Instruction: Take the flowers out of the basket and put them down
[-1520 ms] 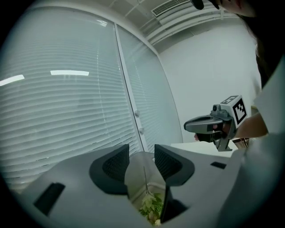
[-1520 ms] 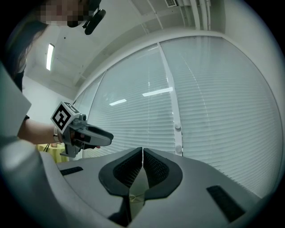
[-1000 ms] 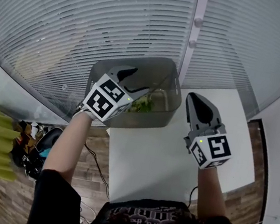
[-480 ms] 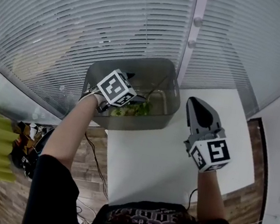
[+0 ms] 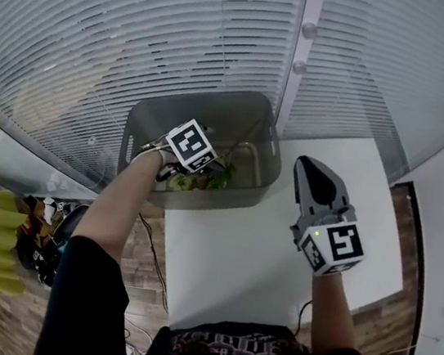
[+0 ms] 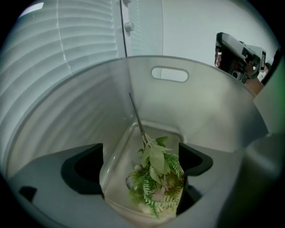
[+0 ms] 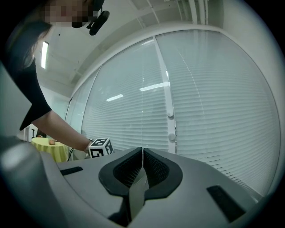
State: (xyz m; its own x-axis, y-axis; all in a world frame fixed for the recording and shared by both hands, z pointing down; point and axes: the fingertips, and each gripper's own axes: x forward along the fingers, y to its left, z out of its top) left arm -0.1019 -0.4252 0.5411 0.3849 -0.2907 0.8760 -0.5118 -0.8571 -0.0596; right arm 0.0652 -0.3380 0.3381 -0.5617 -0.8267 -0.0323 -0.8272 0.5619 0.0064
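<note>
Down on the floor of the grey basket point(image 6: 200, 102), the flowers point(image 6: 156, 182) lie just ahead of the left tool point(image 6: 140, 167), heads framed between jaws that have just been opening wide, ungripped, stem running toward the far wall, while the right tool point(image 7: 141, 164) hovers closed and empty over the table point(image 5: 275, 263).
</note>
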